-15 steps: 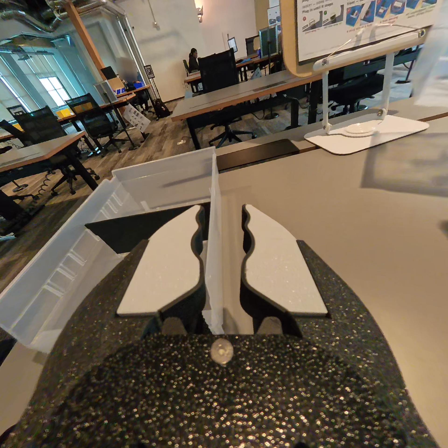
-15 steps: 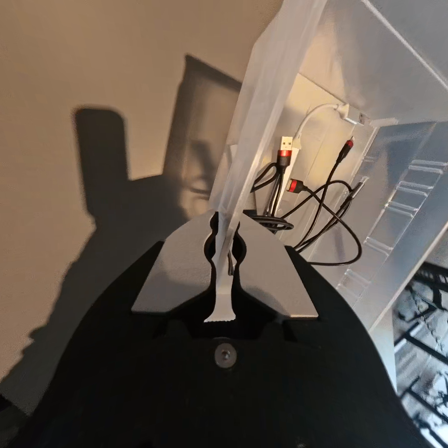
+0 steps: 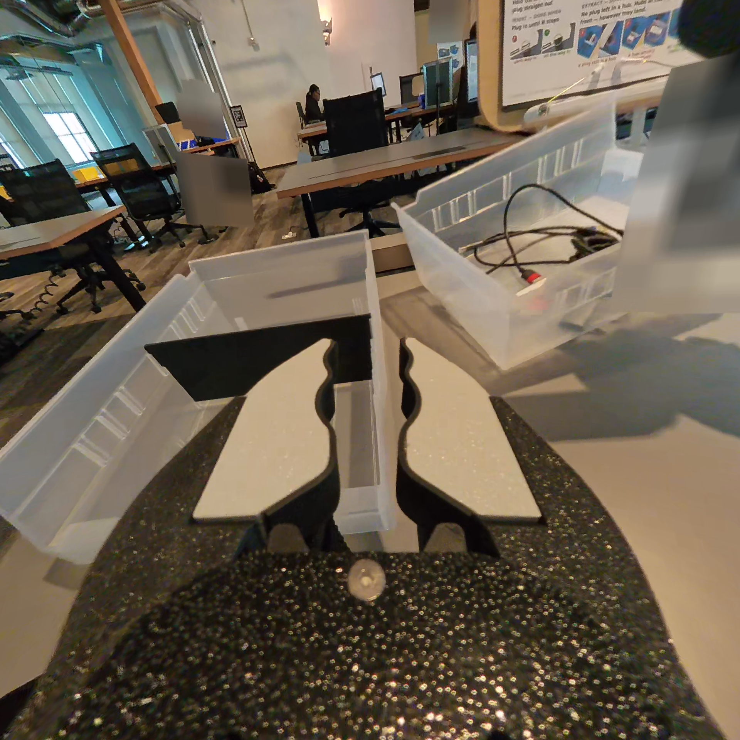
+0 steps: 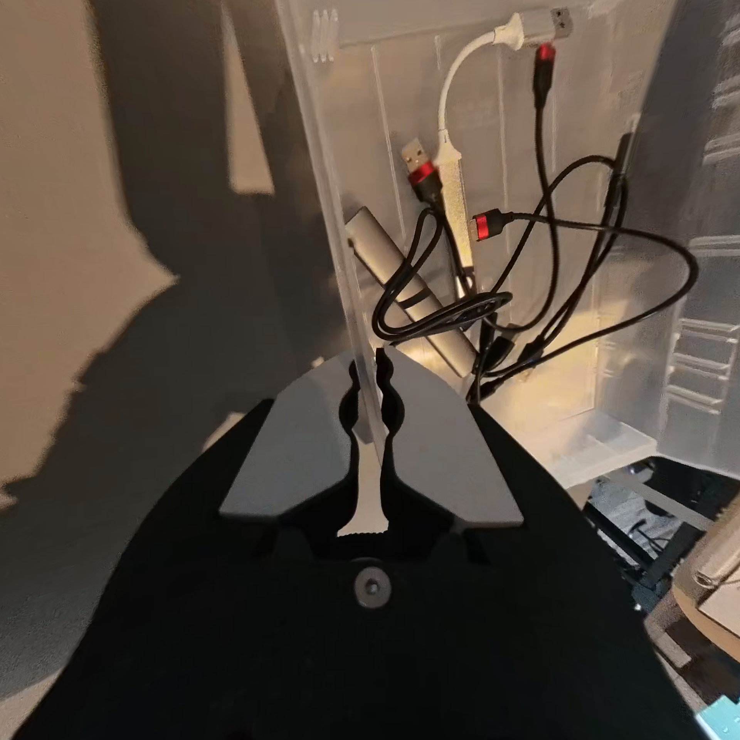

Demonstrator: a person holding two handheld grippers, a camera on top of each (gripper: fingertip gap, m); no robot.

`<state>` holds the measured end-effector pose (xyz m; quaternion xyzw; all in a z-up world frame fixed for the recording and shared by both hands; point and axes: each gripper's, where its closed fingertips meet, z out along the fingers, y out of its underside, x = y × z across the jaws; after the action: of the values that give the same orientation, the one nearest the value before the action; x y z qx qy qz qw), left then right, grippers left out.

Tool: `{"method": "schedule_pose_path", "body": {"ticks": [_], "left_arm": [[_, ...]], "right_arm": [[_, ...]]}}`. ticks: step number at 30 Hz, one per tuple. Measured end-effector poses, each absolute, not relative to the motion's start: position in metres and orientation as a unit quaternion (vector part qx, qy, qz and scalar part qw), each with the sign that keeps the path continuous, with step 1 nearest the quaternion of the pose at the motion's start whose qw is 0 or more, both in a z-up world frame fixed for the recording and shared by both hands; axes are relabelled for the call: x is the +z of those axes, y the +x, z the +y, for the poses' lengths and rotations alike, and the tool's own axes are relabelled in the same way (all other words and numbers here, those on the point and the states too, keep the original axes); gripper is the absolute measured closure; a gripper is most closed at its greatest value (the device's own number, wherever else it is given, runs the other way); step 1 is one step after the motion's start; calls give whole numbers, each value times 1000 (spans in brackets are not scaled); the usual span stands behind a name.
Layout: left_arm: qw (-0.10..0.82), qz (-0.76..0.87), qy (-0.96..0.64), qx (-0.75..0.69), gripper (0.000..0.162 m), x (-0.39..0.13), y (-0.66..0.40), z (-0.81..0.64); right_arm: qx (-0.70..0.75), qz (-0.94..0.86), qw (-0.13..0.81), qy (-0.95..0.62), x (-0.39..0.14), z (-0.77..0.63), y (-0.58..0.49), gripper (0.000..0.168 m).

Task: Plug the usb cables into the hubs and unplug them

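Translucent plastic bin [image 4: 520,380] w/ black, red-collared usb cables [image 4: 560,240] & slim silver hubs [image 4: 408,296]: wall clenched by right hand-held gripper [image 4: 370,368]. Left hand-held gripper [image 3: 366,348] released, straddling near-left bin's [image 3: 120,400] wall on counter [image 3: 640,520].

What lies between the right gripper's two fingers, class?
The clear wall of the bin holding the cables runs between the right gripper's fingers, seen in the right wrist view.
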<state>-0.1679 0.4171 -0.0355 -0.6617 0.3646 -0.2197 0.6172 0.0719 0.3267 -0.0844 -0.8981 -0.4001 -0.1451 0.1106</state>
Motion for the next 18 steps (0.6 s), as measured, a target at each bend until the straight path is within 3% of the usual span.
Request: {"method": "schedule_pose_path", "body": {"ticks": [9,15,18], "left_arm": [[603,374,-663,-237,133,-38,-171,412],[587,390,-674,-223,128,-36,-168,407],[574,411,-681,-195,126,-28,-163,408]], "right_arm": [[-112,-395,116,-904,-104,329,64,159],[-199,-404,190,-872,-79,334,84,134],[-196,-376,240,-873,-50,309,86,129]]}}
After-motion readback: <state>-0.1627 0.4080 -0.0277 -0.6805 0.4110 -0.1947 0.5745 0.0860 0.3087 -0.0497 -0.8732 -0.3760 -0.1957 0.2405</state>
